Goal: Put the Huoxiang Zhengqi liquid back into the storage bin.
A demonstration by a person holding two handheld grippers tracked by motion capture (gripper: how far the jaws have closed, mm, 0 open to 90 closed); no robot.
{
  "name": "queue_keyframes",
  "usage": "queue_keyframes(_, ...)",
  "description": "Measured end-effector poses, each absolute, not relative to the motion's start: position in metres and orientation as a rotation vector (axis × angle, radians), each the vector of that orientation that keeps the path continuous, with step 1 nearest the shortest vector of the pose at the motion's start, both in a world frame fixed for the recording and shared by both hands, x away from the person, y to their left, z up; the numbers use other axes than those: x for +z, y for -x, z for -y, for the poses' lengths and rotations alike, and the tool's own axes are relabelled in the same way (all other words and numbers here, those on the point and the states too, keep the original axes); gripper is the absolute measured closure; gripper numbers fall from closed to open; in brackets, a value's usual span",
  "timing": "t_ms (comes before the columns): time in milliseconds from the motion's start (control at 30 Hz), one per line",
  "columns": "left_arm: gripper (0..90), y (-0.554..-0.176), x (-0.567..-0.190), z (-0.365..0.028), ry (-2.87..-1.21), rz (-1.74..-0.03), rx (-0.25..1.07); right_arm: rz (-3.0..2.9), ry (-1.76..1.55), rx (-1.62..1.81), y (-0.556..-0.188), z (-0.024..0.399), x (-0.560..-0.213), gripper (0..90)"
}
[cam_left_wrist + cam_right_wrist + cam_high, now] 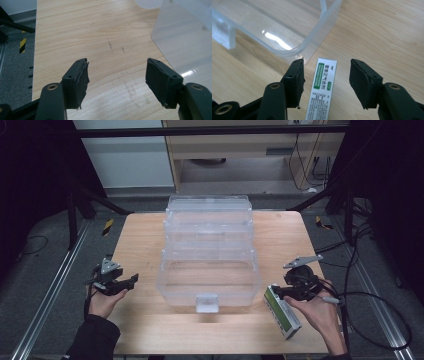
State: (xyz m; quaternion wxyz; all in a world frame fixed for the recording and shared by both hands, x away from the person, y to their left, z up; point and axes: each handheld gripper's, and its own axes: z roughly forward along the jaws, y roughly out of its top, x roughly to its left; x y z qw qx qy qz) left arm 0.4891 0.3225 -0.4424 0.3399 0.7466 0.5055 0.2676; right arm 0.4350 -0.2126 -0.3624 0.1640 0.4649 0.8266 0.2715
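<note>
Jaws of the left gripper (pixel 131 281) spread wide over bare wood, nothing between the pads; seen in the left gripper view (pixel 117 75) the same way, both black pads clear of the table (pixel 145 240), gap showing only scuffed grain. Held in the left hand (pixel 102 302) at about 9 o'clock from the table's middle, close to the near-left edge, pointing toward 3 o'clock.

Next, at the centre: clear plastic bin (pixel 209 255), long axis running from 12 to 6 o'clock, stepped tiers rising toward the far end, small latch tab at its 6 o'clock wall. Empty as far as can be told, wood grain plain through floor and walls. Rounded corner of it at 1 o'clock in the left gripper view (pixel 182 47), and at 11 o'clock in the right gripper view (pixel 294 50).

Then, at roughly 4 o'clock from the bin: white and green box (pixel 282 312) lying flat on the table, outside the bin and just beside its near-right corner. Straddled by the right gripper (pixel 326 75), held in the right hand (pixel 320 315); jaws well apart, a gap on each side of the box (pixel 322 87), pads not pressing it.
</note>
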Motion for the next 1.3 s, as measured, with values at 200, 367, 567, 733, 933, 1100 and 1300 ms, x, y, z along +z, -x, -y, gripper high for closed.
queue_keyframes(200,33.7,-0.489,-0.443,-0.32,-1.958,-1.306,0.699,-2.423,-1.355,0.693,-0.431,0.211,-0.367,47.4)
queue_keyframes(367,33.7,-0.49,-0.445,-0.321,-1.964,-1.316,0.696,-2.44,-1.38,0.654,-0.429,0.213,-0.37,46.2)
queue_keyframes(567,33.5,-0.49,-0.445,-0.32,-1.97,-1.313,0.694,-2.476,-1.399,0.587,-0.427,0.21,-0.371,46.5)
queue_keyframes(733,33.4,-0.49,-0.446,-0.321,-1.977,-1.318,0.691,-2.51,-1.42,0.54,-0.426,0.209,-0.373,47.8)
queue_keyframes(933,33.4,-0.491,-0.447,-0.32,-1.981,-1.317,0.692,-2.55,-1.442,0.498,-0.426,0.21,-0.376,49.8)
queue_keyframes(1100,33.4,-0.49,-0.446,-0.319,-1.983,-1.312,0.695,-2.566,-1.444,0.46,-0.427,0.21,-0.381,52.2)
queue_keyframes(1300,33.4,-0.49,-0.446,-0.319,-1.986,-1.311,0.696,-2.582,-1.456,0.421,-0.428,0.21,-0.386,54.1)
